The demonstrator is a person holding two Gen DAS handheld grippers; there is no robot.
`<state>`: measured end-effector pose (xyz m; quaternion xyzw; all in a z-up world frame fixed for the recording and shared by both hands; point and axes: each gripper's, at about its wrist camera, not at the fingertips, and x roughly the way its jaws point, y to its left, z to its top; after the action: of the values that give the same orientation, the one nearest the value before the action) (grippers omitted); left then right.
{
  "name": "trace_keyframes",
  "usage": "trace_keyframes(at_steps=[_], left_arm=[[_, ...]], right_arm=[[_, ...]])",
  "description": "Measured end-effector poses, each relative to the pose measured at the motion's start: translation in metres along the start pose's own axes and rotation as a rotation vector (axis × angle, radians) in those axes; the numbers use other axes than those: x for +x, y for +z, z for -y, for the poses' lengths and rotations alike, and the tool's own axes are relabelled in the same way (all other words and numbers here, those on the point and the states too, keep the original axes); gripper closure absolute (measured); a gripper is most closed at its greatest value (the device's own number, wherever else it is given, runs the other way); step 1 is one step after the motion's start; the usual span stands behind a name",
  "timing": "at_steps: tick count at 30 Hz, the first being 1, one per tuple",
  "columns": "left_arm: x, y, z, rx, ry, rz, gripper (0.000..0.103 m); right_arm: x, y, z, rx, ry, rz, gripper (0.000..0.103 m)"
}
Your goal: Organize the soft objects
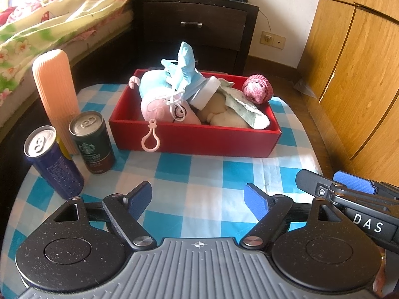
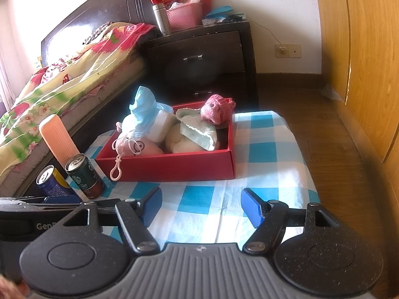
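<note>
A red box (image 1: 199,139) (image 2: 174,167) sits on the blue-checked table. It holds soft things: a pink plush (image 1: 154,107) with a pink clip (image 1: 150,140) hanging over the front wall, a blue face mask (image 1: 185,67) (image 2: 142,107), a cream plush (image 1: 219,114), a green-edged cloth (image 1: 247,109) (image 2: 199,129) and a pink knitted piece (image 1: 258,88) (image 2: 217,111). My left gripper (image 1: 198,199) is open and empty, in front of the box. My right gripper (image 2: 200,205) is open and empty, in front of the box; it shows at the right in the left wrist view (image 1: 349,189).
Two drink cans (image 1: 92,142) (image 1: 52,162) and a tall peach ribbed bottle (image 1: 57,94) stand at the table's left. A bed (image 2: 62,87) lies left, a dark nightstand (image 2: 199,59) behind, a wooden wardrobe (image 2: 361,62) right.
</note>
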<state>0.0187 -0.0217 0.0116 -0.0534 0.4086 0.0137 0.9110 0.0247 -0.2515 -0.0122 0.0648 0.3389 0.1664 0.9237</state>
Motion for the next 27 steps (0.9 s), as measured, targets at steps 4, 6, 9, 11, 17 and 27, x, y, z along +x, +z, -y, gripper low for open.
trace_keyframes(at_steps=[4, 6, 9, 11, 17, 27], left_arm=[[-0.0005, -0.0014, -0.0008, -0.006, -0.004, 0.014, 0.023], [-0.0009, -0.002, -0.0011, -0.006, -0.005, 0.021, 0.023], [-0.0009, -0.0022, -0.0004, -0.005, -0.001, 0.025, 0.022], [0.0004, -0.0012, -0.0014, -0.015, -0.007, 0.008, 0.022], [0.0036, -0.0018, -0.0038, -0.042, -0.02, -0.01, 0.022], [0.005, -0.0027, -0.0052, -0.065, -0.022, -0.011, 0.019]], right_arm=[[0.0, 0.0002, -0.0007, 0.0, 0.0, 0.003, 0.055], [0.0003, 0.0003, -0.0008, 0.0, 0.002, 0.003, 0.055], [0.0009, 0.0002, -0.0012, 0.004, 0.003, 0.001, 0.055], [0.0011, 0.0003, -0.0011, 0.005, 0.004, 0.0, 0.055], [0.0019, 0.0003, -0.0011, 0.004, 0.004, -0.001, 0.055], [0.0006, 0.0008, -0.0006, 0.007, 0.006, 0.005, 0.055]])
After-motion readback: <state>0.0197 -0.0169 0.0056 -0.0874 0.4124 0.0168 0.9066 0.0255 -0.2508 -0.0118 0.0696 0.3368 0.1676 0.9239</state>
